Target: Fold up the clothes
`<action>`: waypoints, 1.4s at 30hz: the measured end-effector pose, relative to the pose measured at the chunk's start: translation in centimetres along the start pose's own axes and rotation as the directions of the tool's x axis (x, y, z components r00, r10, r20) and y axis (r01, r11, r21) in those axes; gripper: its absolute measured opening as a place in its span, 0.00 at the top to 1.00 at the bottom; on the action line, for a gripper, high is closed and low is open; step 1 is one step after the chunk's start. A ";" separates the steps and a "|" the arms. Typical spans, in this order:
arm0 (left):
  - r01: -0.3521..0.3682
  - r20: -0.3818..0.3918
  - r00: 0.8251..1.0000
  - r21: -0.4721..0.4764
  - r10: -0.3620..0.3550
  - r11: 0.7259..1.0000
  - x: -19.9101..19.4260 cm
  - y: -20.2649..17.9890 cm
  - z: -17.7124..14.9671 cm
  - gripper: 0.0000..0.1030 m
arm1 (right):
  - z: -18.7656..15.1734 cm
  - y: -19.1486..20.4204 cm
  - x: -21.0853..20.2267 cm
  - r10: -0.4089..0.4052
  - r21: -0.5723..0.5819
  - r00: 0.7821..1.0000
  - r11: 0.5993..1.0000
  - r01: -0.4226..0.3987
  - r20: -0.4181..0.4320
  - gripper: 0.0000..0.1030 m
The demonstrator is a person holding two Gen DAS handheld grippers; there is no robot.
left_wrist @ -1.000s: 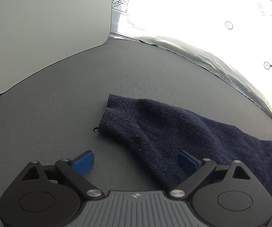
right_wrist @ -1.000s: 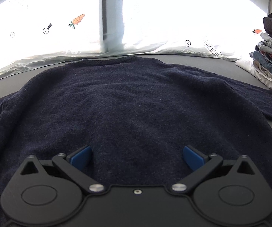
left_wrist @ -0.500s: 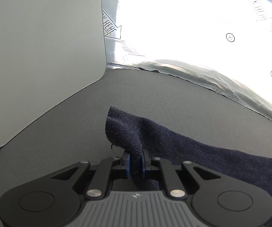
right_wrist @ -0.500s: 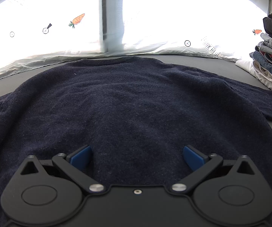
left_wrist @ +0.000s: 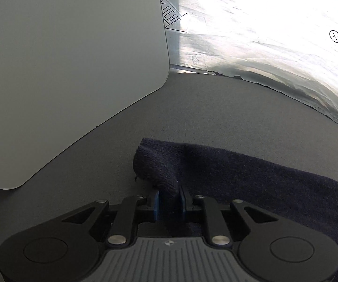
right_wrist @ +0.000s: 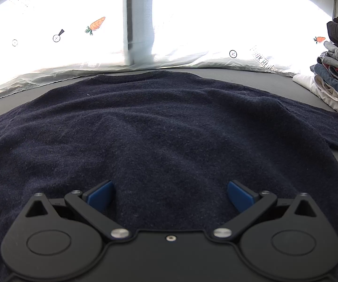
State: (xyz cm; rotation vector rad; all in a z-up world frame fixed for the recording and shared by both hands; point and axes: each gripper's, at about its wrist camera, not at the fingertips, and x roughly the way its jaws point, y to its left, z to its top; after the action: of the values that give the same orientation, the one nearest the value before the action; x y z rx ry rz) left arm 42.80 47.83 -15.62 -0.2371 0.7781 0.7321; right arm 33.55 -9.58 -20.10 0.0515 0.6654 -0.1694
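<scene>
A dark navy knitted sweater [right_wrist: 159, 127] lies spread flat on the grey table, filling most of the right wrist view. Its sleeve [left_wrist: 251, 178] stretches across the left wrist view. My left gripper [left_wrist: 169, 198] is shut on the sleeve's cuff [left_wrist: 155, 166], which bunches up between the blue pads and is raised off the table. My right gripper [right_wrist: 170, 195] hovers open over the sweater's body, its blue pads [right_wrist: 99, 196] wide apart with nothing between them.
A stack of folded clothes [right_wrist: 336, 77] sits at the far right of the table. A pale grey board [left_wrist: 63, 70] lies on the table left of the sleeve. A bright printed sheet [right_wrist: 58, 37] with carrots runs along the table's far edge.
My left gripper closed on the sleeve cuff and has lifted it a little, moving closer to the grey board. The right gripper has stayed still and open.
</scene>
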 end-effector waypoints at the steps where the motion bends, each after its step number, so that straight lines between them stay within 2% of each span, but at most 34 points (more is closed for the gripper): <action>1: -0.012 0.004 1.000 -0.013 0.012 1.000 -0.3 0.2 -0.2 0.66 | 0.0 0.0 0.0 0.001 0.001 1.000 1.000 -0.001 0.000 0.00; 2: -0.009 -0.003 1.000 -0.032 0.009 0.999 -0.6 0.5 -0.3 0.62 | 0.0 -0.1 0.0 0.002 0.001 1.000 1.000 -0.002 0.000 0.00; 3: -0.006 -0.011 1.000 -0.051 0.006 0.999 -0.9 0.8 -0.4 0.51 | 0.0 -0.1 0.0 0.002 0.001 1.000 1.000 -0.002 0.000 0.00; 4: -0.001 -0.015 1.000 -0.069 0.000 0.998 -1.3 1.1 -0.5 0.44 | 0.0 -0.1 0.0 0.003 0.002 1.000 1.000 -0.003 0.000 0.00; 8: 0.045 0.030 0.999 -0.094 -0.042 0.995 -4.5 0.9 -0.9 0.43 | 0.0 -0.1 0.0 0.003 0.002 1.000 1.000 -0.003 0.000 0.00; 11: 0.169 0.046 0.985 -0.049 -0.167 0.984 -6.7 -1.6 -1.3 0.47 | 0.0 0.0 0.0 0.001 0.002 1.000 1.000 -0.001 0.000 0.00; 13: 0.263 0.027 0.964 0.035 -0.264 0.964 -7.6 -5.0 -1.7 0.67 | 0.0 -0.1 0.0 0.001 0.002 1.000 1.000 -0.001 0.001 0.00; 15: 0.342 -0.014 0.939 0.123 -0.343 0.932 -8.0 -9.0 -2.3 0.83 | 0.0 -0.1 0.0 0.002 0.002 1.000 1.000 -0.002 0.001 0.00; 16: 0.379 -0.035 0.925 0.164 -0.379 0.911 -8.3 -11.0 -2.7 0.87 | 0.0 -0.1 0.0 0.002 0.003 1.000 1.000 -0.002 0.001 0.00; 19: 0.477 -0.091 0.878 0.236 -0.469 0.847 -8.6 -17.0 -3.4 0.91 | 0.0 -0.2 0.0 0.004 0.002 1.000 1.000 -0.004 0.002 0.00; 22: 0.568 -0.154 0.822 0.296 -0.548 0.768 -8.8 -23.0 -4.2 0.93 | 0.0 -0.2 0.0 0.004 0.002 1.000 1.000 -0.004 0.002 0.00; 25: 0.610 -0.205 0.791 0.353 -0.577 0.710 -8.5 -27.9 -5.1 0.94 | 0.0 -0.2 0.0 0.005 0.002 1.000 1.000 -0.005 0.002 0.00; 27: 0.625 -0.218 0.777 0.376 -0.590 0.684 -8.2 -30.0 -5.7 0.94 | 0.0 -0.2 0.0 0.005 0.002 1.000 1.000 -0.005 0.003 0.00; 30: 0.633 -0.205 0.768 0.383 -0.607 0.672 -7.6 -31.7 -5.5 0.94 | 0.0 -0.2 0.0 0.005 0.001 1.000 1.000 -0.005 0.002 0.00; 33: 0.651 -0.199 0.754 0.350 -0.626 0.674 -6.0 -33.2 -4.3 0.94 | 0.2 -0.3 0.2 0.005 0.003 1.000 1.000 -0.005 -0.003 0.00; 38: 0.644 -0.162 0.750 0.400 -0.641 0.652 -5.3 -34.8 -3.2 0.94 | 2.5 -0.9 2.4 0.005 0.023 0.999 1.000 -0.004 -0.054 0.00; 40: 0.645 -0.152 0.748 0.397 -0.646 0.654 -5.1 -35.0 -3.2 0.94 | 3.5 -1.2 3.3 0.005 0.032 0.997 0.999 -0.003 -0.074 0.00; 42: 0.658 -0.150 0.740 0.364 -0.656 0.659 -4.9 -34.6 -3.1 0.93 | 4.4 -1.5 4.1 0.006 0.040 0.996 0.999 -0.002 -0.094 0.00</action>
State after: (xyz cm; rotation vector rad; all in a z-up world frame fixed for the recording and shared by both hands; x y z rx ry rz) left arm 62.14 18.58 -16.58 -0.1342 0.7564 -0.1351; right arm 39.17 -12.06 -19.18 0.0994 0.7562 -0.1774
